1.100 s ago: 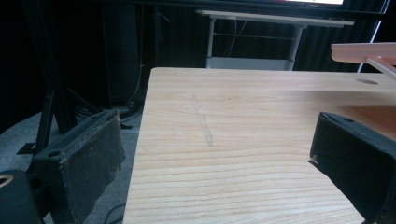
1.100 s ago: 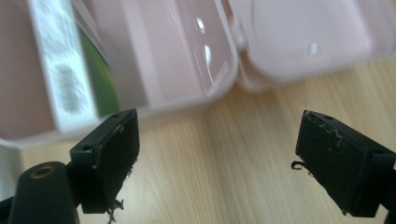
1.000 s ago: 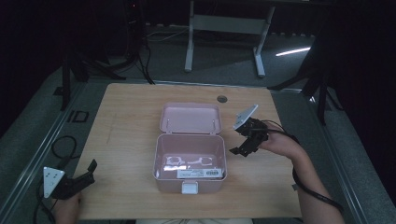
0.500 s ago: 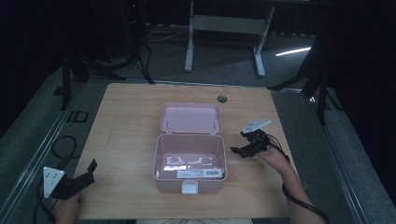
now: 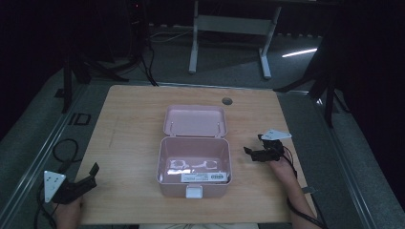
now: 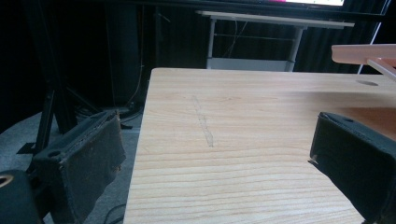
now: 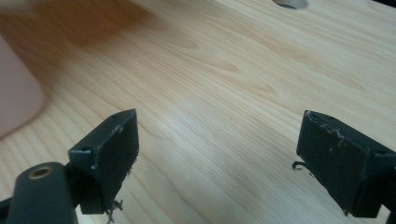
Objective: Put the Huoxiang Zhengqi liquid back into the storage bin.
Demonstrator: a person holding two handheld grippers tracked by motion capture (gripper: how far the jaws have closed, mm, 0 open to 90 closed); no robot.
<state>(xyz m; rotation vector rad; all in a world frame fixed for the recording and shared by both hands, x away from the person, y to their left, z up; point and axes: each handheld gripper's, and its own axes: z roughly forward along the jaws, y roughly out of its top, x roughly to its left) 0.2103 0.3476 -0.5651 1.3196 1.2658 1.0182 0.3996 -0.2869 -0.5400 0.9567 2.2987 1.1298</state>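
The jaws of both grippers are spread wide with nothing between them: the right gripper [image 5: 252, 153] is held low over the bare worktop [image 5: 129, 124] just to the right of the pink box [image 5: 194, 164], and the left gripper [image 5: 90, 174] is parked near the front left corner, well apart from the box. In the right gripper view the black pads [image 7: 116, 149] are seen over plain wood grain, with a blurred pink edge of the box [image 7: 16, 100] at the far left. The step in hand is judged to be work on the open box, either reaching into it or bringing the lid [image 5: 194, 120] down. For that to be done well, the right gripper is best turned toward the box and brought in level, and the box is best steadied by the left gripper at its front wall, since a light plastic box is likely to slide on smooth wood when pushed from one side. The box is placed at the middle of the worktop, nearer the front edge. It is pale pink with rounded corners, its lid is swung back and stands open behind it, a white latch [image 5: 194, 192] is set on its front, and white pieces and a labelled strip [image 5: 204, 177] are seen lying on its floor; what they are cannot be told.
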